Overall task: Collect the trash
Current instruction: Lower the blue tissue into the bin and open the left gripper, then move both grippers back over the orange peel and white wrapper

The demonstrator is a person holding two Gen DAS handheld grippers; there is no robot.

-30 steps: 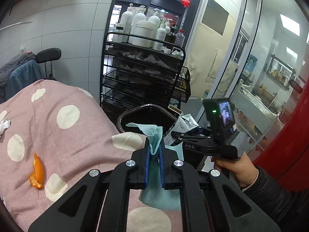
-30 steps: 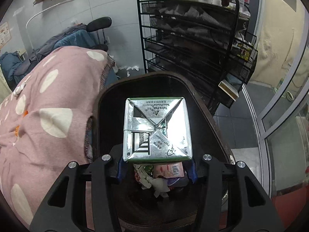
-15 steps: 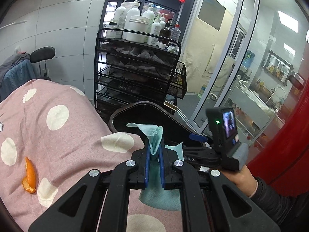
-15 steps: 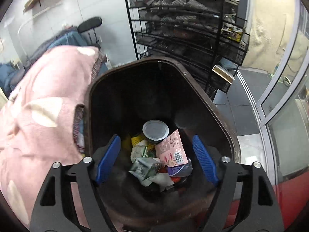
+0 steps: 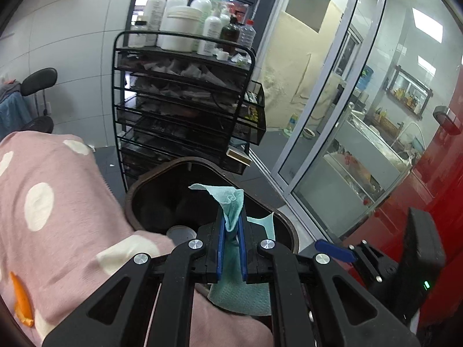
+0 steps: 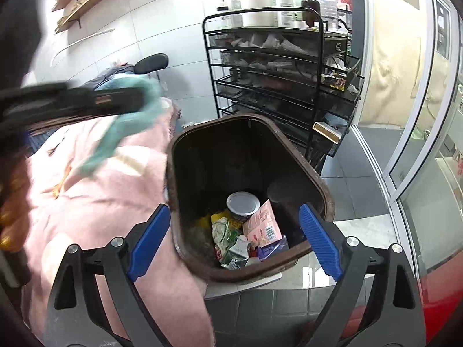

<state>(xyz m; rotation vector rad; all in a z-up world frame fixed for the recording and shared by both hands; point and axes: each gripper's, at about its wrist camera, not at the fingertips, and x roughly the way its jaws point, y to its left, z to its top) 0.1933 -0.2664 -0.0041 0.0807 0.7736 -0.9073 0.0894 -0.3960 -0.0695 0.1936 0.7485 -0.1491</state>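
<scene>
**A:** Trash-wise, where's everything sitting? Biggest stuff first pls.

**B:** Pink spotted blanket (image 5: 58,202) fills the left side, and the dark brown bin (image 6: 315,185) sits right against its edge, with a black wire rack (image 5: 185,101) of bottles behind it. Down in the bin there's a round lid (image 6: 243,202), a pink packet (image 6: 262,225) and some crumpled wrappers (image 6: 224,231). An orange peel (image 5: 21,303) is lying on the blanket.

**A:** And the claws?

**B:** Left claw (image 5: 231,248) is clamped tight on a teal napkin (image 5: 230,202), held up near the bin's rim. Right claw (image 6: 234,245) has just been opening; its jaws are spread wide over the bin with nothing between them.
</scene>
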